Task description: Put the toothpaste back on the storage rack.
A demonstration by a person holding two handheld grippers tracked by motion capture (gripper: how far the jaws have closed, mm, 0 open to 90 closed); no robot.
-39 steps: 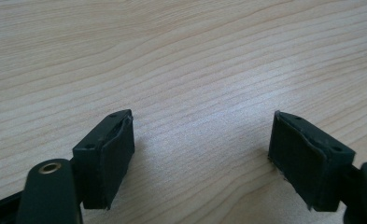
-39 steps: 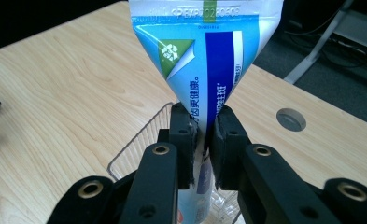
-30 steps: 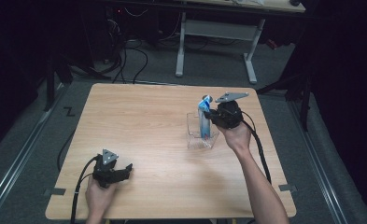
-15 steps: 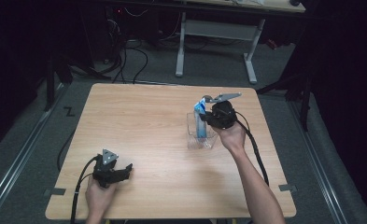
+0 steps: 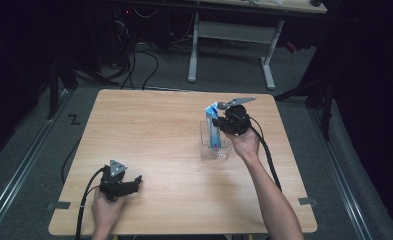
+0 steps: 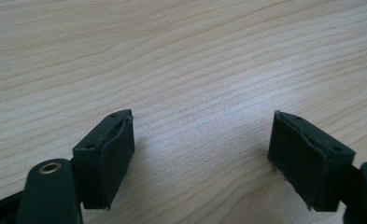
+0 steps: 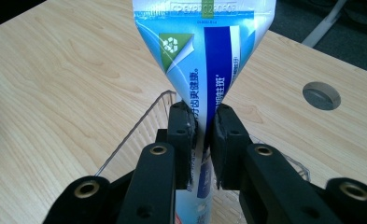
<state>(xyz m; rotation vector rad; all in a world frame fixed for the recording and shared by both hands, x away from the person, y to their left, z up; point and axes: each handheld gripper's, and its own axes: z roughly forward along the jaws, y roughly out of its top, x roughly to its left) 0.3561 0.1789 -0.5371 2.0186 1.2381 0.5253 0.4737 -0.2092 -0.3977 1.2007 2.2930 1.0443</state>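
Observation:
A blue and white toothpaste tube (image 7: 204, 56) stands upright with its crimped end up and its lower part inside a clear plastic cup (image 7: 139, 126). My right gripper (image 7: 202, 126) is shut on the tube's middle. From above, the tube (image 5: 213, 127) sits in the cup (image 5: 210, 150) at the table's right centre, with the right gripper (image 5: 223, 122) beside it. My left gripper (image 5: 131, 184) rests near the front left edge. Its jaws stand wide open over bare wood in the left gripper view (image 6: 202, 154).
The light wooden table (image 5: 149, 135) has a round grey cable hole (image 7: 321, 94) beyond the cup. Dark floor, cables and a white desk frame (image 5: 234, 35) lie behind the table.
The right gripper has moved the tube down and slightly nearer, so the tube sits lower in the cup. The left gripper has stayed still.

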